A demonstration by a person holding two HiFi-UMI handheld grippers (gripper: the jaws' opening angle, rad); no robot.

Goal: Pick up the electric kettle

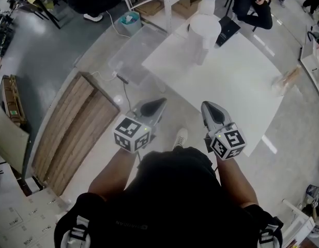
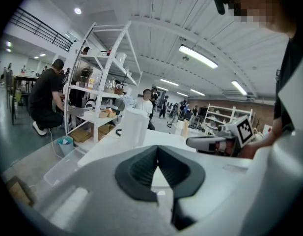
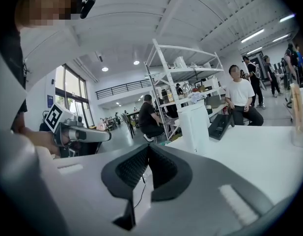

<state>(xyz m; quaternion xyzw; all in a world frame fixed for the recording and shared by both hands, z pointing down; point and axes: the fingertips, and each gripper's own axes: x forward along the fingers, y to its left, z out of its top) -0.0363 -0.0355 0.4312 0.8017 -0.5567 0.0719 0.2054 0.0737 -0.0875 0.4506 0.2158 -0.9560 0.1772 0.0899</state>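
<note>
The electric kettle (image 1: 204, 31) washed out white against the table (image 1: 226, 81), and its handle couldn't be picked out. On the table's right, a tan object (image 1: 286, 79) smeared beyond naming. The top edge chopped off the seated person (image 1: 254, 3). A white shoe (image 1: 181, 137) showed only partly.

Head view overhead, gripper views level, sharing table (image 1: 226, 81)
</note>
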